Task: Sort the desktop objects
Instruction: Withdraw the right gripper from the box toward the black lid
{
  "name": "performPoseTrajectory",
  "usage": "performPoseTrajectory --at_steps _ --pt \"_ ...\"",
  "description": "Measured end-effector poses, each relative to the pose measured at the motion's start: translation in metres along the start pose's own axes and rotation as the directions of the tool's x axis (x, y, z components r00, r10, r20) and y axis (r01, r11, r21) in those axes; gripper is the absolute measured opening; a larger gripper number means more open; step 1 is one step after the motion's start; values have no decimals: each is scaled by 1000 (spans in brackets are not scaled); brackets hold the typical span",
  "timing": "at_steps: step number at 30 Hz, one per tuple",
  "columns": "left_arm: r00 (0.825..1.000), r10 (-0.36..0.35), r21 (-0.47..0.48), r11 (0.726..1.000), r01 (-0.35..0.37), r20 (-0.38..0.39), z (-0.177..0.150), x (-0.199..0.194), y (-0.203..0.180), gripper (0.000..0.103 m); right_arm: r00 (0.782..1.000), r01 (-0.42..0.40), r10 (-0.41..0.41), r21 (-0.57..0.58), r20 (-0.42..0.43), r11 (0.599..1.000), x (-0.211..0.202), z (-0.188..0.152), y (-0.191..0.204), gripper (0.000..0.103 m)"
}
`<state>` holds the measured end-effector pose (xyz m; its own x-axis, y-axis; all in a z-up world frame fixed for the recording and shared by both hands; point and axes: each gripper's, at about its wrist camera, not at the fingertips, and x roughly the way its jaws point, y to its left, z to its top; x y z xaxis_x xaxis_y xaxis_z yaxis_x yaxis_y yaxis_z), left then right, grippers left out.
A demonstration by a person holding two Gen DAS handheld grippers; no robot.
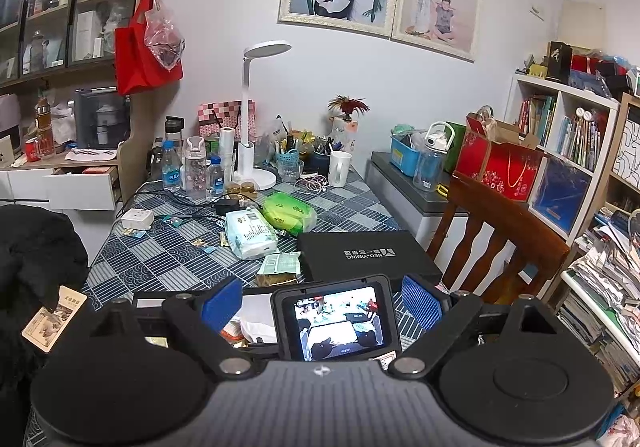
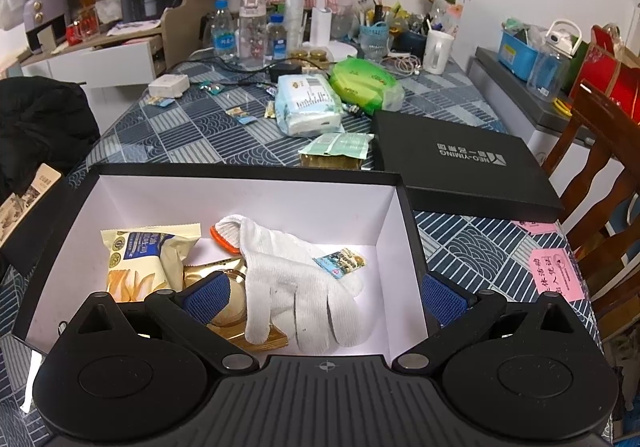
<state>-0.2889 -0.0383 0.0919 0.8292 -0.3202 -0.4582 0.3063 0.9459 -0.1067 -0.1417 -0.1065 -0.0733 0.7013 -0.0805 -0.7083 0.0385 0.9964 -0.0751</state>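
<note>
**Two tools spread wide over one open box**

Both tools are released and grasp nothing: the right tool [image 2: 324,297] hangs over the open black box [image 2: 408,207], its blue pads [image 2: 208,293] set wide apart; the left tool [image 1: 322,297] hovers higher, with a small camera screen [image 1: 338,321] filling the gap between its pads.

Inside the box lie one white glove [image 2: 296,283] at the centre, one snack bag [image 2: 140,259] at 9 o'clock, one small sachet [image 2: 340,261] at 2 o'clock, and gold packets [image 2: 224,275] partly hidden under the glove.

Beyond the box, at 12 o'clock on the tabletop [image 2: 168,135], sit two tissue packs: one pale blue [image 2: 306,103], one green [image 2: 366,83]. One black lid [image 2: 460,167] lies at 2 o'clock, touching the box corner. One wooden chair [image 2: 600,175] crowds the 3 o'clock edge.
</note>
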Motion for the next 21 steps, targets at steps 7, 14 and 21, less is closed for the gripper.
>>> performPoseTrajectory --at_steps 7,14,21 --pt "1000 -3 -6 1000 3 3 4 -1 8 103 1000 3 -3 -1 3 1000 0 4 -1 103" --pt "1000 -6 -11 1000 6 9 8 2 9 103 1000 9 -9 -1 8 1000 -1 8 -2 103" --pt "999 2 -22 1000 -1 39 21 6 15 103 999 15 -15 -7 41 1000 -9 24 0 103"
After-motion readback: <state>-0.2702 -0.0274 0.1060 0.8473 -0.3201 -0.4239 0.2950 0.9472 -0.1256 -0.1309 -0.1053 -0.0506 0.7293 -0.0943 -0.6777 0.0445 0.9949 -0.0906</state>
